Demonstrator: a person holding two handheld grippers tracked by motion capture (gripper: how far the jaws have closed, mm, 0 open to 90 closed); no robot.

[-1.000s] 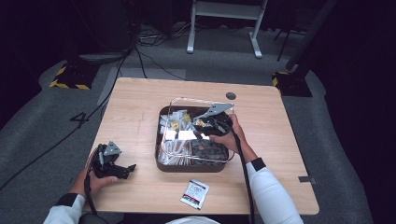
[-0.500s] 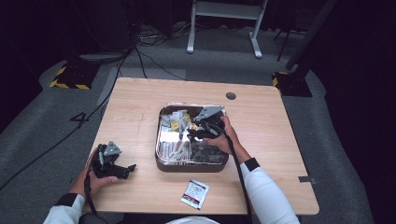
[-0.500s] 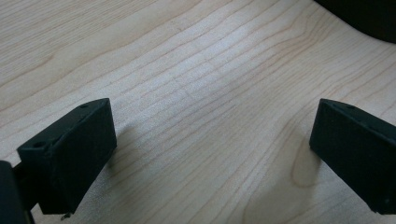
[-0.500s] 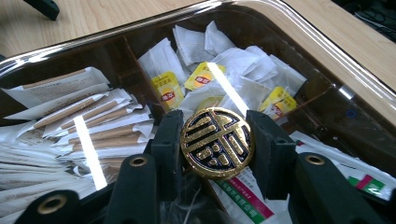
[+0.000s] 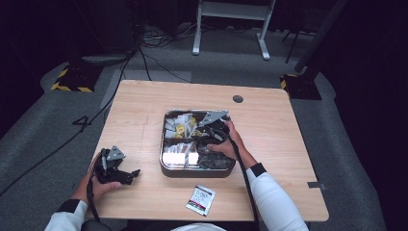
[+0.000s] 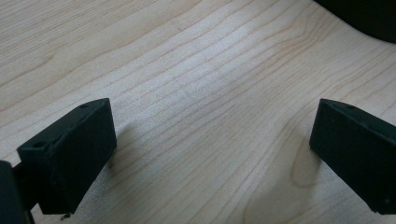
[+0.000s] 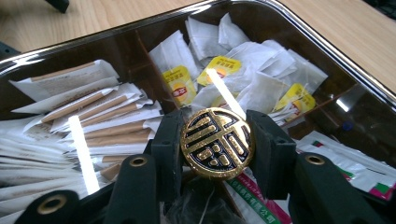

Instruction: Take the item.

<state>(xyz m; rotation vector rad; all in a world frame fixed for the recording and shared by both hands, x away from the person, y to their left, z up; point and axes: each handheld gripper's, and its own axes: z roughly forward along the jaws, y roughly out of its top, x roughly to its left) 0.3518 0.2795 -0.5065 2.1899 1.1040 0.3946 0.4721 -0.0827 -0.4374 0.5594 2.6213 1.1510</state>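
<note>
a: your right claw (image 7: 217, 144) is pinching the round gold-and-black knob (image 7: 217, 143), one jaw on either side of its rim. i take it for the handle of a clear lid, since the tray's contents show through under it, with light glaring off a surface.

b: so where is the knob relative to the tray?

a: over the middle of the metal tray (image 5: 164, 163), just above the dividers. behind it sit the tea bags (image 7: 243, 79) with yellow tags in the far compartment; the paper stick sachets (image 7: 93, 121) lie to its left in the right claw view. gripping the rim from both sides keeps the knob from slipping, and a central handle lets the lid come away level.

b: and your other hand?

a: your left claw (image 6: 210, 154) is spread wide with nothing between its jaws, held low over the bare desk (image 5: 144, 101), well to the left of the tray. parked there, it stays out of the working hand's way.

b: anything else near the tray?

a: one loose sachet (image 5: 200, 199) lies on the desk just in front of the tray, toward you. whether it belongs back inside, i can't tell.
</note>
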